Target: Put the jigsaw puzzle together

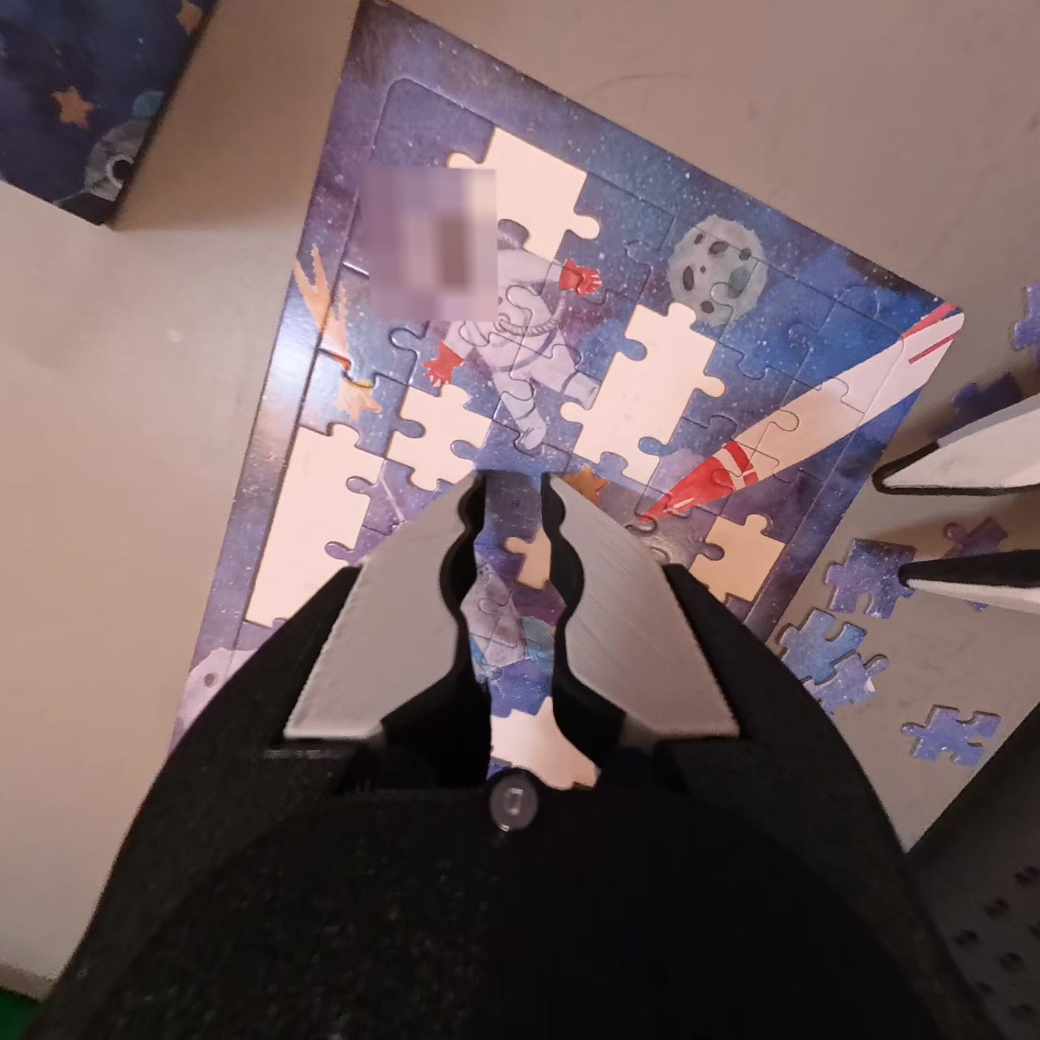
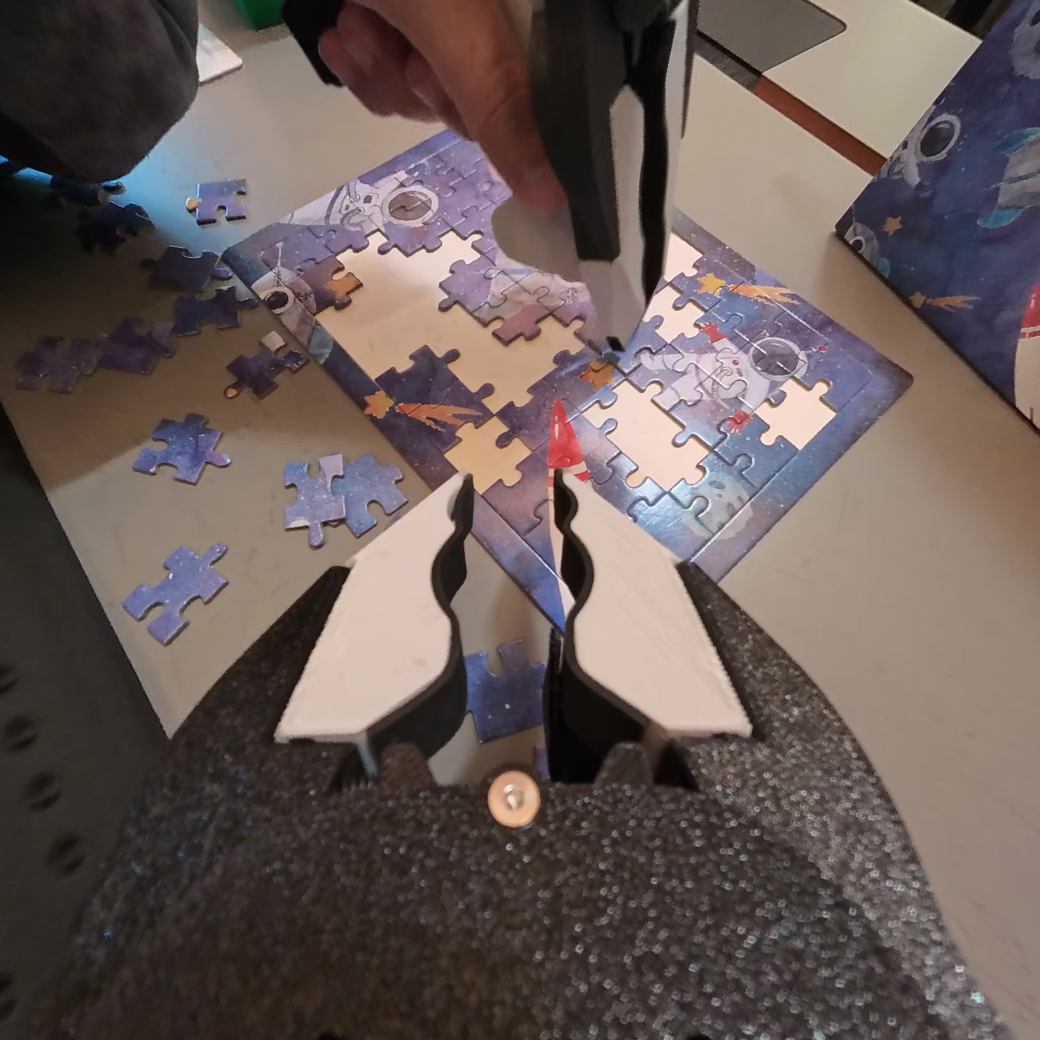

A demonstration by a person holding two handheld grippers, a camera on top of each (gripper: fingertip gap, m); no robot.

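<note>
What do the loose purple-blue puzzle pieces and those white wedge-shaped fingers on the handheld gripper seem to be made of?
The loose purple-blue puzzle pieces look like printed cardboard: thin, flat, with a slight sheen and pale cut edges. The white wedge-shaped fingers of the right gripper look like hard matte plastic, perhaps 3D-printed, going by faint parallel ridges; their wavy inner faces are black, possibly rubber, though that is unclear.

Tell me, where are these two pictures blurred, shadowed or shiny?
Left wrist view: the box in the corner is soft and smeared; the table is evenly lit. Right wrist view: the hand is motion-blurred, shadow covers the loose pieces at left, and glare shines on the puzzle near the planet.
</note>
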